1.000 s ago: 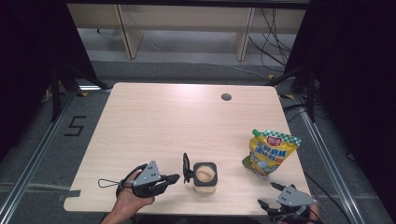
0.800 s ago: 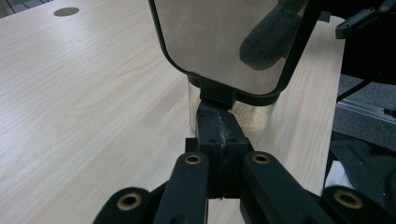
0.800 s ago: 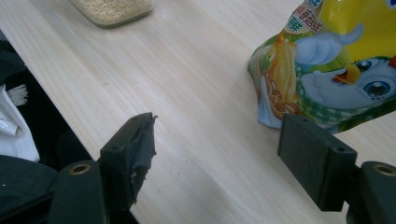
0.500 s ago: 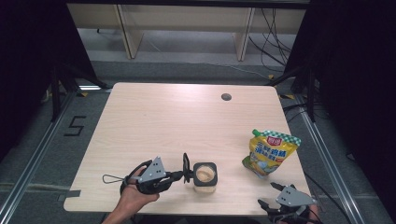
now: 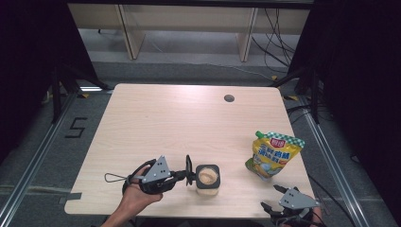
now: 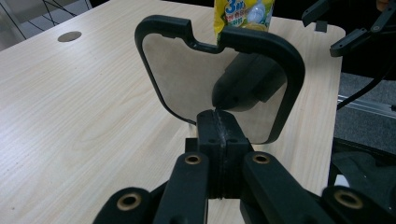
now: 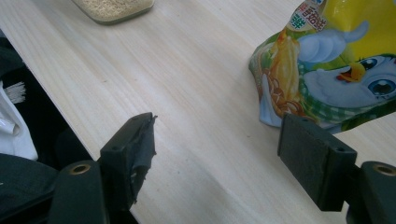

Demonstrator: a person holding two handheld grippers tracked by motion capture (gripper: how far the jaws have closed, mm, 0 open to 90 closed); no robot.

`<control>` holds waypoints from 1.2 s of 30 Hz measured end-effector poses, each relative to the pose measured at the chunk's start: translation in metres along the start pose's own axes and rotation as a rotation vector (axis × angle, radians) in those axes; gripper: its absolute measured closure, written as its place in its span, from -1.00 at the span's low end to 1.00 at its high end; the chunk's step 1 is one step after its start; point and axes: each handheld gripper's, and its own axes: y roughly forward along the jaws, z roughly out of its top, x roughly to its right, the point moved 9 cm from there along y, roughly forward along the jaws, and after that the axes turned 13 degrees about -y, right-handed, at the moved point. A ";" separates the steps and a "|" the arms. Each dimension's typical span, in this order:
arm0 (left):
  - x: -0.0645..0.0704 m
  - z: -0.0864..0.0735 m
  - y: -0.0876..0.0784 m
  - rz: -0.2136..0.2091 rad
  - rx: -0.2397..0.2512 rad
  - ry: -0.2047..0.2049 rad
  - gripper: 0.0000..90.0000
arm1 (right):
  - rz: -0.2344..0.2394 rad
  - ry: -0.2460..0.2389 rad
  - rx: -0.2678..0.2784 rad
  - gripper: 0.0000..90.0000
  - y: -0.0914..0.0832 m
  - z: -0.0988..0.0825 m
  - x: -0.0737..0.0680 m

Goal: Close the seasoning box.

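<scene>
The left gripper, jaws pressed together on the rim of a black-framed lid, holds it upright just left of the open jar, which stands near the front edge of the surface with pale granules inside. The right gripper rests at the front right corner, jaws wide apart and empty, pointing toward the yellow pouch standing just beyond it. The step in hand appears to be lid handling at the jar: either carrying it clear or bringing it back. The next move calls for tilting the lid flat and aligning its rounded-square frame with the jar mouth, or setting it down clear of the jar. Compared with one second ago, the left hand has shifted slightly rightward toward the jar; jar, pouch and right gripper are unmoved.
</scene>
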 end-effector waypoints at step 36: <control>0.021 0.012 0.028 -0.045 -0.026 0.025 0.97 | 0.009 0.008 -0.003 -0.37 0.000 0.000 -0.002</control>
